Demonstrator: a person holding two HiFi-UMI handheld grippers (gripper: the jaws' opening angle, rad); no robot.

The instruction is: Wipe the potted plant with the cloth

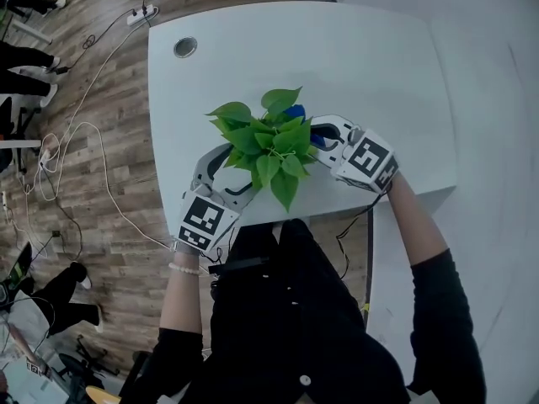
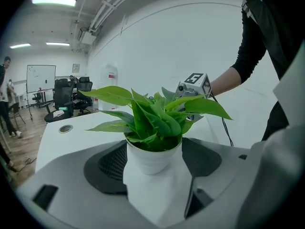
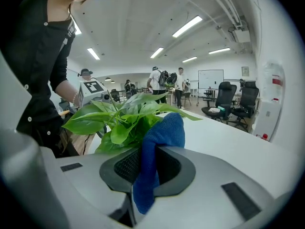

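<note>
Your left gripper [image 1: 232, 173] is clamped on the white pot [image 2: 152, 159] of the potted plant [image 1: 269, 139], with one jaw against each side. The plant stands near the front edge of the white table [image 1: 379, 66]. Your right gripper [image 1: 319, 135] pinches a blue cloth [image 3: 164, 130] between closed jaws. The cloth's bunched end sits against the leaves on the plant's right side.

One plant [image 1: 269, 141] is counted, in one pot [image 2: 152, 159], with one cloth [image 3: 159, 142]. Two grippers are shown: the left gripper [image 1: 226, 173] and the right gripper [image 1: 324, 137]. One table [image 1: 370, 66] is seen, with one grommet [image 1: 185, 47]. One power strip [image 1: 141, 13], one whiteboard [image 3: 210, 78] and two chairs [image 3: 223, 103] [image 3: 248, 101] are counted.
</note>
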